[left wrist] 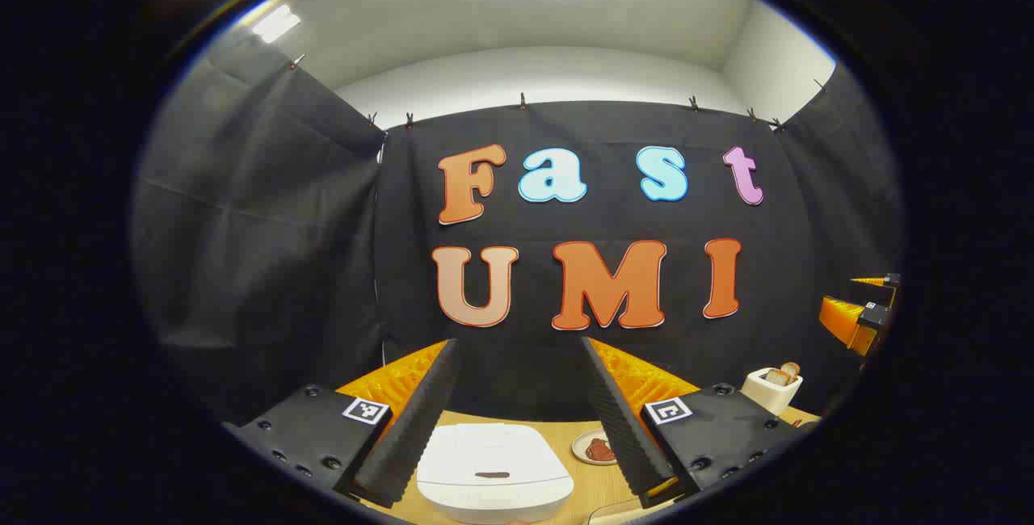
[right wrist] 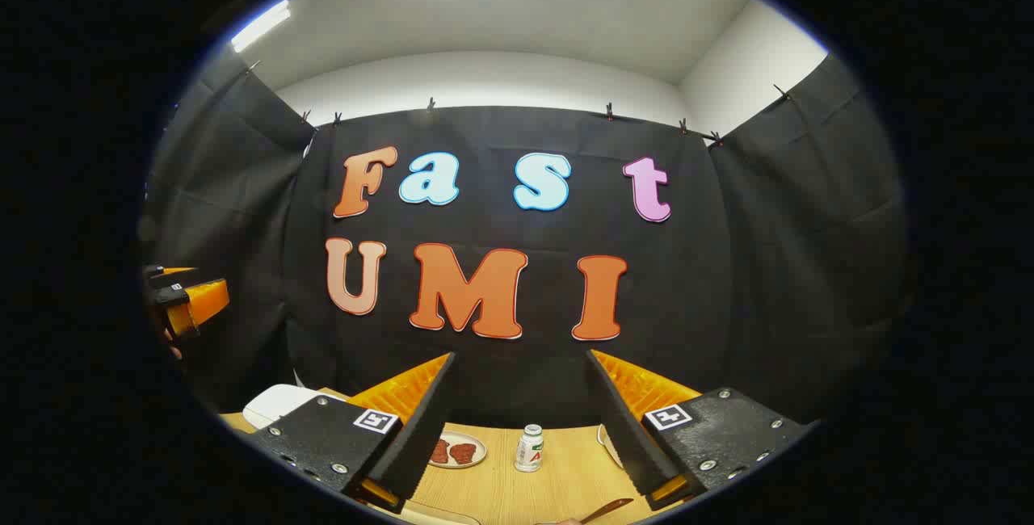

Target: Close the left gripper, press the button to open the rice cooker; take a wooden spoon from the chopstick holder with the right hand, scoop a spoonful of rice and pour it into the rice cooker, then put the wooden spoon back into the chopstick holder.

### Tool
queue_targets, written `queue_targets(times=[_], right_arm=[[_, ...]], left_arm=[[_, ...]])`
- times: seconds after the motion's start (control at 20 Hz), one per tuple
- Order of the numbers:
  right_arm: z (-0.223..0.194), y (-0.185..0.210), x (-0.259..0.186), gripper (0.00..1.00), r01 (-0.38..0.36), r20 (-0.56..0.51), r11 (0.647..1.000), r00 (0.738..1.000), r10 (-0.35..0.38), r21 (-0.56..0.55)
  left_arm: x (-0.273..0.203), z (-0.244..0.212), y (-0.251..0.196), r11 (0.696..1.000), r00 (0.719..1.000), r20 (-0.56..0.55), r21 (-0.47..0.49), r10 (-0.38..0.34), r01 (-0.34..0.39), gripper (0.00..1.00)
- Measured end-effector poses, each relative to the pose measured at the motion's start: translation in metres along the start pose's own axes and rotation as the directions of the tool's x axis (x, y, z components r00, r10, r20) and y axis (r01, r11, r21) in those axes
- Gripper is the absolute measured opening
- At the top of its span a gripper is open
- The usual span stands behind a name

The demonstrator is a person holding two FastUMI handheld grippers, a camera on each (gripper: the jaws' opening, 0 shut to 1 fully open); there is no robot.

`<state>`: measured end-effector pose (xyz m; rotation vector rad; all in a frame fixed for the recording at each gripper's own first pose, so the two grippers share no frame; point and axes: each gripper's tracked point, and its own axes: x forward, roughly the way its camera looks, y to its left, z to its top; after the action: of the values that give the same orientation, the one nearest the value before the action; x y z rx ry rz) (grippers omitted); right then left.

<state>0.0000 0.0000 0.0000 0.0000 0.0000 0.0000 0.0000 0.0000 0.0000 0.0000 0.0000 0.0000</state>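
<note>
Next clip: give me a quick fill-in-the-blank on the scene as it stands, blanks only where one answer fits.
1. The rice cooker lid is ___.
2. Both the left gripper and the right gripper stand ___.
3. The plate lies to the ___ of the bottle in the right gripper view.
4. The toaster holds ___.

Missing words: closed; open; left; toast

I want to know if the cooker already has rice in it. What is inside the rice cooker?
That cannot be seen: the white rice cooker has its lid down, covering the inside. Its top is bare. The left gripper hangs open above it.
</note>
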Motion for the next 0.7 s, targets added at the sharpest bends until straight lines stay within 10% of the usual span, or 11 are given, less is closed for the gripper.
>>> queue_targets(times=[0.7], right_arm=[[0.0032,-0.0089,-0.0053,0.95,0.027,-0.001,1.0,1.0,-0.027,0.015]], left_arm=[[0.0032,0.0017,-0.009,0.999,0.999,-0.006,0.018,-0.031,0.032,0.99]])
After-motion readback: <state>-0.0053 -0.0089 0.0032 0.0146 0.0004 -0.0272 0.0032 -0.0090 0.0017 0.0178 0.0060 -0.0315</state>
